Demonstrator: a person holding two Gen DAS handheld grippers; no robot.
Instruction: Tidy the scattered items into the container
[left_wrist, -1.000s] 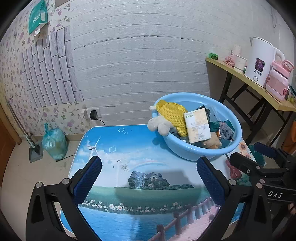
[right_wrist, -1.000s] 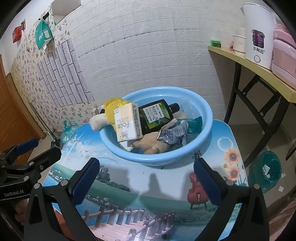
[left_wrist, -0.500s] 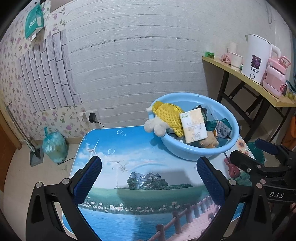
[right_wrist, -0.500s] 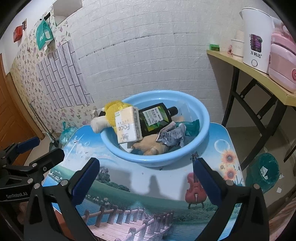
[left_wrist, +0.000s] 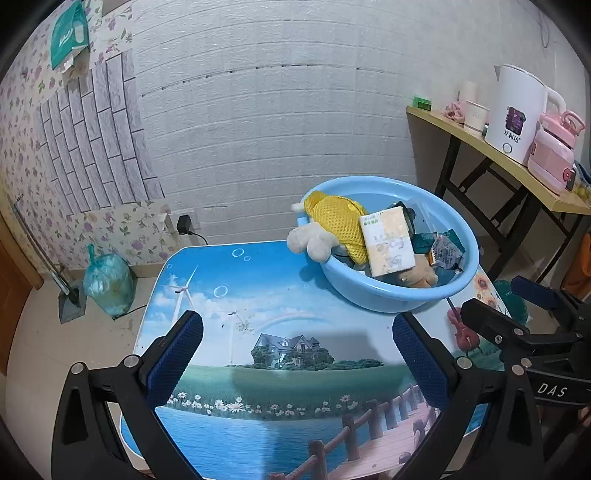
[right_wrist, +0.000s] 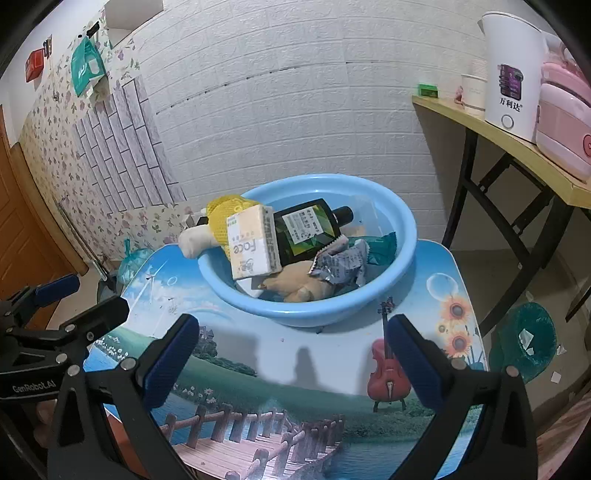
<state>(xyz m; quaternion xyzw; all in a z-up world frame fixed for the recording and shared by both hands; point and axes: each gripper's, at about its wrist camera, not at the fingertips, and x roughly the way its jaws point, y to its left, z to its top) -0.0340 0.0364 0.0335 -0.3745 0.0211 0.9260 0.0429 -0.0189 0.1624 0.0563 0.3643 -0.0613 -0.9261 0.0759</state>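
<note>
A light blue basin (left_wrist: 399, 295) (right_wrist: 314, 314) stands at the far right part of the picture-printed table (left_wrist: 258, 288) (right_wrist: 258, 354). It holds a plush toy in yellow mesh (left_wrist: 338, 221) (right_wrist: 218, 218), a tissue pack (left_wrist: 389, 242) (right_wrist: 253, 243), a dark bottle (right_wrist: 306, 229), a crumpled silver wrapper (right_wrist: 341, 264) and a teal packet (right_wrist: 380, 247). My left gripper (left_wrist: 297, 358) hovers open over the table's near side with nothing between its fingers. Likewise my right gripper (right_wrist: 290, 358) is open and holds nothing, in front of the basin.
A wooden side table (left_wrist: 517, 173) at right carries a white kettle (left_wrist: 517, 114) and a pink appliance (left_wrist: 554, 155). A tied plastic bag (left_wrist: 109, 282) and a dustpan (left_wrist: 70, 302) sit on the floor left. A green bin (right_wrist: 528, 339) stands at right.
Both grippers have drawn back and up from the basin, which looks smaller and farther now. Both stay open. The items in the basin have not moved.
</note>
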